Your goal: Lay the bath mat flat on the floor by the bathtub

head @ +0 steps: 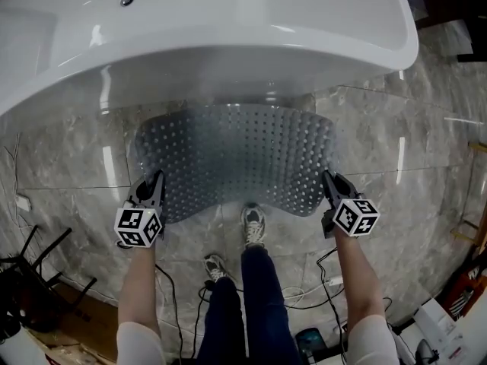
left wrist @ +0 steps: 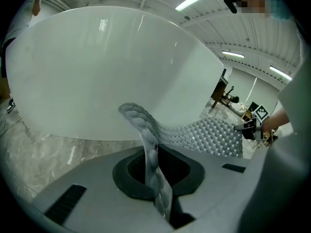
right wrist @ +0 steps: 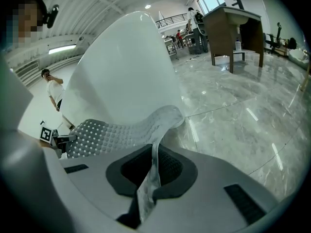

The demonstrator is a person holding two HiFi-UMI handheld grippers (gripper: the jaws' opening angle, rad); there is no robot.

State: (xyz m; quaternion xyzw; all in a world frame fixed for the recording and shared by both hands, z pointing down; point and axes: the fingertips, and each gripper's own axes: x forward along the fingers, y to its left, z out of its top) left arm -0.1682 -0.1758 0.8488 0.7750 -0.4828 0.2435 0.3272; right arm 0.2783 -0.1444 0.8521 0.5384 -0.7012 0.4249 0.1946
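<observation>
Currently left gripper jaws, right gripper jaws clenched on bath mat corners beside bathtub.

FLOOR: floor of glossy grey marble-pattern tiles | CEILING: linear strip lights, lit | WINDOW: window, bright, high up | FURNITURE: brown wooden cabinet, freestanding | CLUTTER: black cables; black tubular stand
</observation>
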